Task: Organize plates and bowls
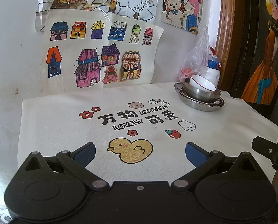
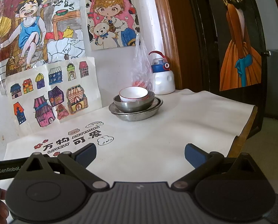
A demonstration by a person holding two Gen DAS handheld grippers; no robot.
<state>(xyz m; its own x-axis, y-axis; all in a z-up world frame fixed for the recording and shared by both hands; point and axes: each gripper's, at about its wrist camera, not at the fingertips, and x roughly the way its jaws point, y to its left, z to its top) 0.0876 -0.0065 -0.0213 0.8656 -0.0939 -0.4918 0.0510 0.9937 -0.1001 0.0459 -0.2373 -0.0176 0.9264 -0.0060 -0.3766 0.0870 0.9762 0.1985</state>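
Note:
A white ceramic bowl [image 1: 203, 84] [image 2: 133, 94] with a red rim leans tilted inside a steel bowl [image 1: 200, 94] [image 2: 134, 105]. The steel bowl stands on stacked steel plates [image 1: 200, 105] [image 2: 135, 116] at the table's far right corner. My left gripper [image 1: 140, 152] hangs open over the printed duck near the front edge, well short of the stack, with nothing between its blue pads. My right gripper [image 2: 140, 154] is open too, empty, above the white cloth in front of the stack.
A white table cover [image 1: 64, 123] [image 2: 185, 127] with cartoon prints spreads over the table. Behind the stack stand a clear plastic bag [image 1: 196, 59] [image 2: 141, 71] and a white bottle [image 1: 213, 69] [image 2: 163, 78]. Drawings cover the wall [image 1: 12, 46]. A wooden door frame [image 2: 168, 37] stands right.

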